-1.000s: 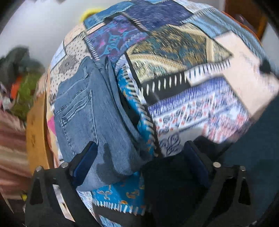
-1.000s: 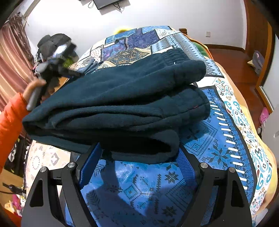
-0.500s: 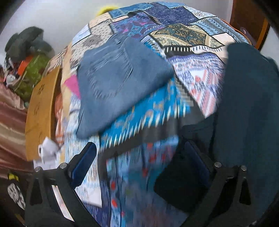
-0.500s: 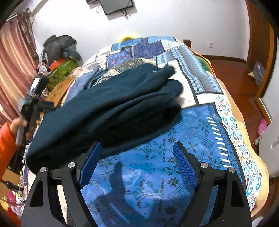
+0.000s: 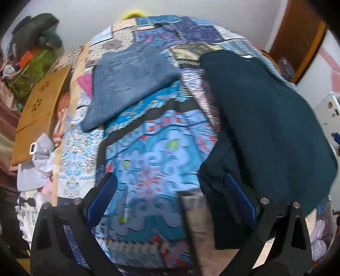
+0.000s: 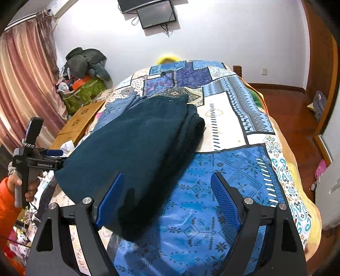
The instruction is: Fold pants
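Note:
The dark teal pants (image 6: 136, 148) lie folded in a thick stack on the patchwork bedspread (image 6: 229, 118), running from the near left toward the middle of the bed. They also show at the right of the left wrist view (image 5: 267, 118). My right gripper (image 6: 167, 201) is open and empty, pulled back above the near end of the stack. My left gripper (image 5: 170, 197) is open and empty, just left of the stack; it also shows in the right wrist view (image 6: 51, 152). Folded blue jeans (image 5: 127, 80) lie farther back on the left.
A wooden board (image 5: 40, 110) leans along the bed's left side, with white crumpled cloth (image 5: 36, 167) below it. A heap of clothes and a green bag (image 6: 85, 70) stand by the curtain. A wall screen (image 6: 157, 12) hangs above the bed. Wooden floor (image 6: 293, 114) lies at right.
Both grippers have drawn back from the folded pants, and the stack now lies free on the bed. The left gripper has swung left and back, so the jeans look farther away.

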